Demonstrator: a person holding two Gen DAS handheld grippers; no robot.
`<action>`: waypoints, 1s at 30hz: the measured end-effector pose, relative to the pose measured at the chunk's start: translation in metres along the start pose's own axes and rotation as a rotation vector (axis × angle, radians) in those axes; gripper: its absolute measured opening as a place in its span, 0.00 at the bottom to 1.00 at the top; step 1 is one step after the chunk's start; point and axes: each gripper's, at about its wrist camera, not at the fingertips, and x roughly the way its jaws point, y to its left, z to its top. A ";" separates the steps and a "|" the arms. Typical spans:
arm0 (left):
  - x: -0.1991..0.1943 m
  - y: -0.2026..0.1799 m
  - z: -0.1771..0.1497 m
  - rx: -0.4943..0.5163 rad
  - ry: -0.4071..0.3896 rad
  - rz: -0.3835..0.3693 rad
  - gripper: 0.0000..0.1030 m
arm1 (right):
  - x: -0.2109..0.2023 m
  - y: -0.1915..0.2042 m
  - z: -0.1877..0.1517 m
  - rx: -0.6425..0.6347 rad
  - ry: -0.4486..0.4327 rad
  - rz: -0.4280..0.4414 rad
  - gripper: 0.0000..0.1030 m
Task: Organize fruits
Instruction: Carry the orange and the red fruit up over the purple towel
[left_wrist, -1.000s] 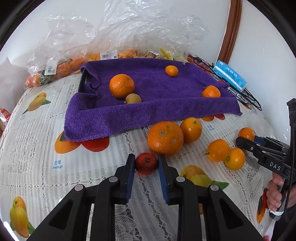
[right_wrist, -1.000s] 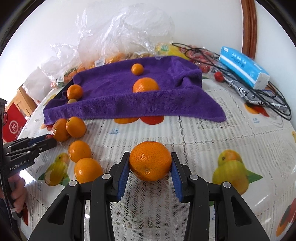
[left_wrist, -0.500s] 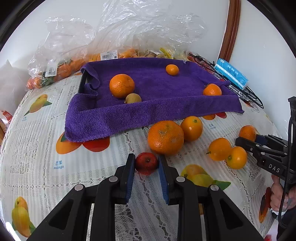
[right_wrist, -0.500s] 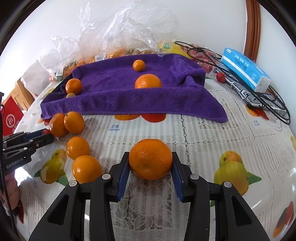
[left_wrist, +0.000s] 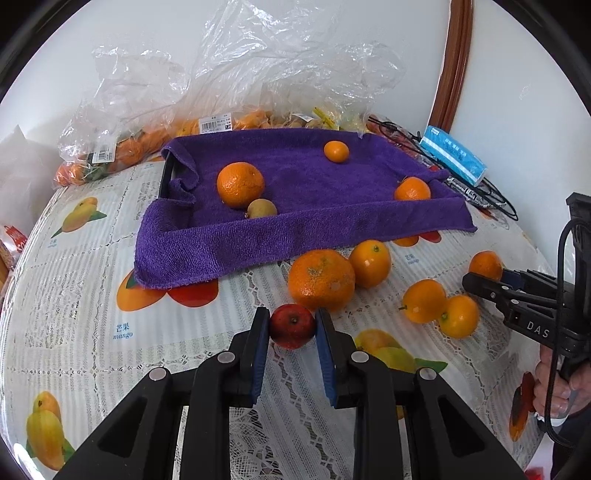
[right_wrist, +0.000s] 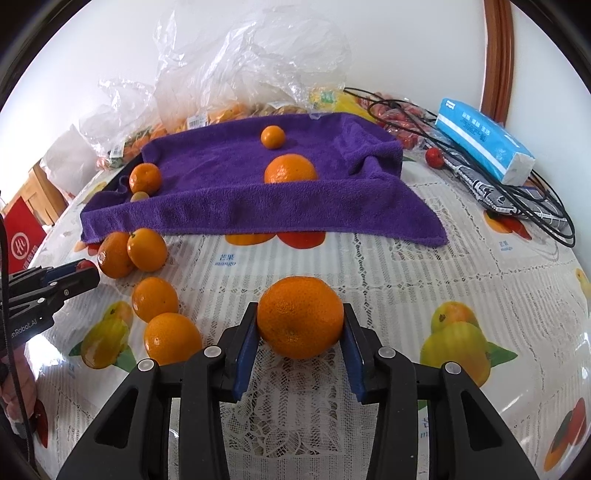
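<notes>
My left gripper (left_wrist: 291, 325) is shut on a small red fruit (left_wrist: 291, 325), just above the tablecloth in front of a big orange (left_wrist: 320, 280). My right gripper (right_wrist: 300, 325) is shut on a large orange (right_wrist: 300, 316) over the table; it also shows at the right of the left wrist view (left_wrist: 480, 282). A tray lined with a purple towel (left_wrist: 295, 206) holds an orange (left_wrist: 240, 183), a small brownish fruit (left_wrist: 261, 208) and two small oranges (left_wrist: 336, 151) (left_wrist: 412, 188). Several loose oranges (right_wrist: 155, 299) lie in front of the towel.
Clear plastic bags of fruit (left_wrist: 207, 122) lie behind the tray. A blue tissue pack (right_wrist: 484, 146), black cables (right_wrist: 532, 206) and a small red fruit (right_wrist: 434, 157) lie at the back right. A red box (right_wrist: 22, 240) stands past the table's left edge.
Both grippers have moved slightly forward toward the tray, each still holding its fruit. The fruits on the table and in the tray have not moved.
</notes>
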 end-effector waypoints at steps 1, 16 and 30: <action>-0.001 0.001 0.000 -0.008 -0.002 -0.005 0.23 | -0.002 0.000 0.000 0.001 -0.007 -0.002 0.40; -0.036 0.016 0.045 -0.118 -0.104 -0.009 0.23 | -0.030 0.014 0.054 -0.013 -0.123 0.039 0.40; -0.006 0.025 0.112 -0.132 -0.164 0.046 0.23 | -0.003 0.035 0.130 -0.025 -0.209 0.079 0.40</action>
